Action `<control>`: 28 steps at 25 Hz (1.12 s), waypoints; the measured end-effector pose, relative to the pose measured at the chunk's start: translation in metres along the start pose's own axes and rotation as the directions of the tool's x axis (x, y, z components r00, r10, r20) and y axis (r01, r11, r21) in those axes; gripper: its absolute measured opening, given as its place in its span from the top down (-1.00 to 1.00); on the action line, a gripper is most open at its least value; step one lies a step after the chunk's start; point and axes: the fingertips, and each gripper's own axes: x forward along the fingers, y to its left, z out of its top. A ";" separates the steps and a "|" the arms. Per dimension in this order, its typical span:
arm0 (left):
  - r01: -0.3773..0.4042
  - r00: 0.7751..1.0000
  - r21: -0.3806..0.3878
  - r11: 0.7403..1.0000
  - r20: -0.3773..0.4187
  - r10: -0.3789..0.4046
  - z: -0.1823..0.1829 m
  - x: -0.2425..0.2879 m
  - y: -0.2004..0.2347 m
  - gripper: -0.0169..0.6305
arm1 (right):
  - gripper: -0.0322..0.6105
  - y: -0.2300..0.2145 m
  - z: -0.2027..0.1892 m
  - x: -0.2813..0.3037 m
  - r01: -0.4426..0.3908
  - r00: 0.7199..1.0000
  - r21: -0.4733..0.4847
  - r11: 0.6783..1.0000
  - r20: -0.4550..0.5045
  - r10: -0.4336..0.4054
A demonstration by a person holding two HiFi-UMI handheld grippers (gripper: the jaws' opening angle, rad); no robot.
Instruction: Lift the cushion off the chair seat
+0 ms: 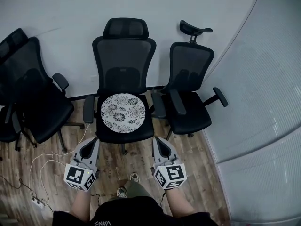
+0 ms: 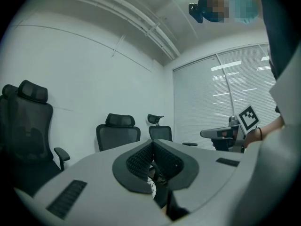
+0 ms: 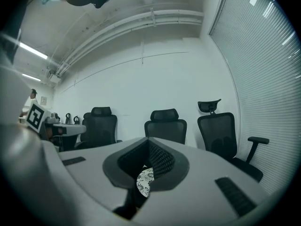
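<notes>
1. The round, flower-patterned cushion (image 1: 123, 113) is lying flat on the seat (image 1: 126, 134) of the middle office chair (image 1: 123, 55); it is sitting ahead of both grippers, between the lines they are pointing along, and neither is touching it.
2. The left gripper (image 1: 92, 142) is holding its jaws pressed fully together with nothing between them; its tips are hovering just short of the seat's front corner on its side, with the left armrest (image 1: 89, 108) straight ahead of it; in its own view, only a sliver of cushion (image 2: 151, 186) is showing beneath the closed left gripper (image 2: 151, 147).
3. The right gripper (image 1: 159, 141) is likewise closed and empty, hovering near the opposite front corner with the right armrest (image 1: 158, 105) just ahead; a patch of the pattern (image 3: 145, 181) is peeking out under the right gripper (image 3: 148, 145).
4. The step in hand is looking like the approach; both pairs of jaws are going to need opening before the rim comes within reach.
5. Doing it well probably means coming in low and level, inside the armrests; one pad should be sliding under the rim on each side while the other is settling on top.
6. Gripping at opposite points and raising both sides evenly should be stopping the soft disc from folding or slipping free.
</notes>
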 end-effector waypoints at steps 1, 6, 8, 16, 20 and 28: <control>-0.001 1.000 0.001 1.000 0.000 0.001 0.000 0.005 0.002 0.91 | 0.86 -0.003 0.000 0.004 0.000 1.000 0.000 1.000 0.001 0.000; -0.007 1.000 0.004 1.000 -0.005 0.007 -0.001 0.034 0.011 0.91 | 0.86 -0.023 0.004 0.032 -0.008 1.000 -0.003 1.000 0.000 0.008; -0.013 1.000 0.003 1.000 -0.005 0.013 0.001 0.047 0.014 0.91 | 0.86 -0.032 0.005 0.043 -0.017 1.000 -0.010 1.000 -0.005 0.017; -0.081 0.997 -0.003 0.997 0.007 0.081 0.003 0.097 0.036 0.91 | 0.86 -0.067 0.010 0.096 -0.069 0.997 -0.028 0.997 -0.016 0.069; -0.108 0.994 -0.006 0.994 -0.002 0.108 0.004 0.114 0.044 0.91 | 0.86 -0.079 0.011 0.116 -0.090 0.996 -0.028 0.996 -0.017 0.090; -0.121 0.992 -0.008 0.993 -0.020 0.121 -0.003 0.143 0.056 0.91 | 0.86 -0.094 0.004 0.147 -0.109 0.993 -0.001 0.994 -0.036 0.109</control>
